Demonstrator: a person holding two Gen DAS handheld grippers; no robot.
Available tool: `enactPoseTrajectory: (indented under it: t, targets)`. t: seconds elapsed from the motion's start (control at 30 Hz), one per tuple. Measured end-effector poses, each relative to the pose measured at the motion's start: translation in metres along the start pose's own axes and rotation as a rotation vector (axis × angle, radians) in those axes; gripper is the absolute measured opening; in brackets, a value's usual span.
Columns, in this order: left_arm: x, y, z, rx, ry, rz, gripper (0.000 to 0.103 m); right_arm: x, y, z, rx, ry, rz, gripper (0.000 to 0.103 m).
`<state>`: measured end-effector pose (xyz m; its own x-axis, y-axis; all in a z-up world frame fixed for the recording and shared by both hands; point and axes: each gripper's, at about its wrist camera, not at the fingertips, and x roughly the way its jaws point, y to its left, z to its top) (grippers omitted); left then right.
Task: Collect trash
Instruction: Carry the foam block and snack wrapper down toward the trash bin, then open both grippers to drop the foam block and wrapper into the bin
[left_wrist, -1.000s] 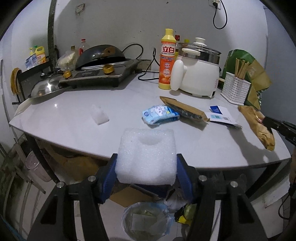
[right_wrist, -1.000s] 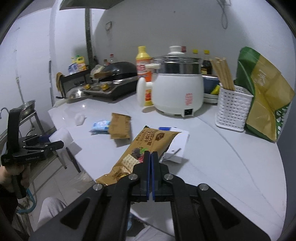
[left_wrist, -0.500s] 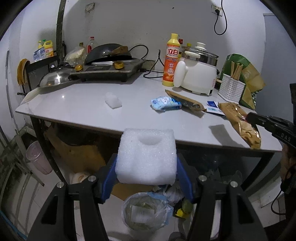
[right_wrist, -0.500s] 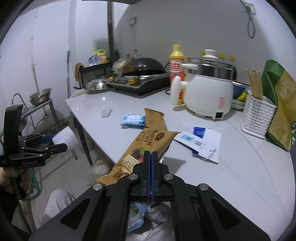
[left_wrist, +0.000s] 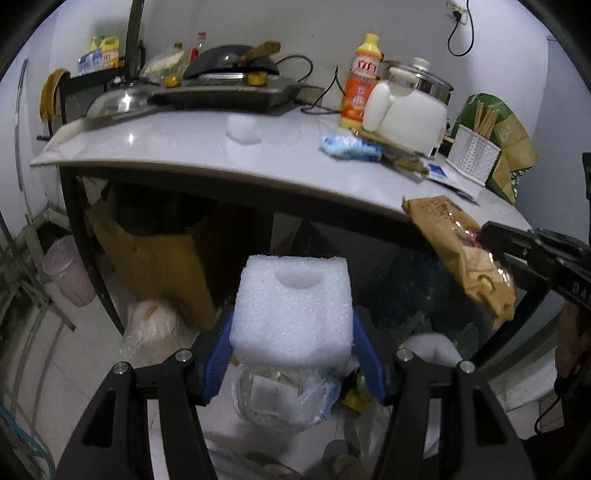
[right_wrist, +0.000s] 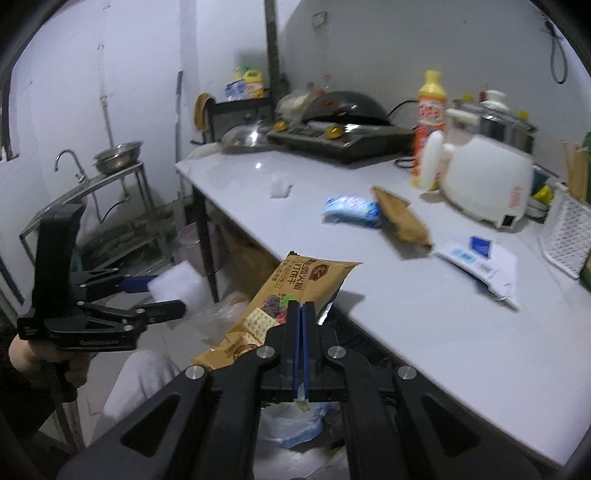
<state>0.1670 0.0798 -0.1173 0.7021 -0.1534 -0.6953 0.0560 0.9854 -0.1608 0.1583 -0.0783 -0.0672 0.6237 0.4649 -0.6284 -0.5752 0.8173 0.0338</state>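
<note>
The long white stone-topped bench (left_wrist: 177, 147) on dark legs fills the upper part of both views. At its far end sit a black stove with a dark wok (left_wrist: 229, 79), and to the right a white electric cooker with a steel lid (left_wrist: 413, 114) with an orange detergent bottle with a yellow cap (left_wrist: 360, 92) just beside it. A white perforated plastic basket holding chopsticks (left_wrist: 474, 153) stands further right, in front of a green and gold bag (left_wrist: 513, 147).

Below the bench edge, on the floor, lies a clear plastic bag of rubbish (left_wrist: 284, 395), directly under the left tool.

The left tool (left_wrist: 291, 354) holds a white foam block with a round dent in its top (left_wrist: 293, 310); its blue pads press the block's two sides, off the bench and above the rubbish bag. In the right wrist view the same tool (right_wrist: 162, 295) shows at the left, gripped by a hand (right_wrist: 26, 354).

The right tool (right_wrist: 300, 317) is closed tight on a brown biscuit wrapper printed with crackers (right_wrist: 291, 295), which hangs out past the bench edge.

On the bench lie a second brown wrapper (right_wrist: 402, 218), a light blue tissue packet (right_wrist: 351, 210) touching it, white and blue printed paper (right_wrist: 480, 266) and a small white foam piece (right_wrist: 279, 186) well apart from the rest.
</note>
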Motion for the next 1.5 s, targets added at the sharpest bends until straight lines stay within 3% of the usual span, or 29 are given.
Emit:
enactPoseTrajectory:
  t: [0.57,0.93,1.37,1.47,1.5]
  targets:
    - [0.065,0.026,-0.039,-0.076,0.150,-0.014,0.061,0.084,0.023,-0.052,-0.027,0.185,0.066,0.001]
    - [0.100,0.050,-0.061,-0.128,0.227,-0.015,0.061,0.172,0.016,-0.097,0.009,0.363,0.079,0.001]
    - [0.141,0.074,-0.077,-0.182,0.309,-0.020,0.061,0.251,0.015,-0.114,0.035,0.489,0.096,0.002]
    - [0.150,0.075,-0.080,-0.186,0.328,-0.022,0.061,0.261,0.012,-0.118,0.043,0.512,0.092,0.008]
    - [0.152,0.076,-0.080,-0.187,0.333,-0.022,0.061,0.265,0.013,-0.120,0.048,0.523,0.092,0.017]
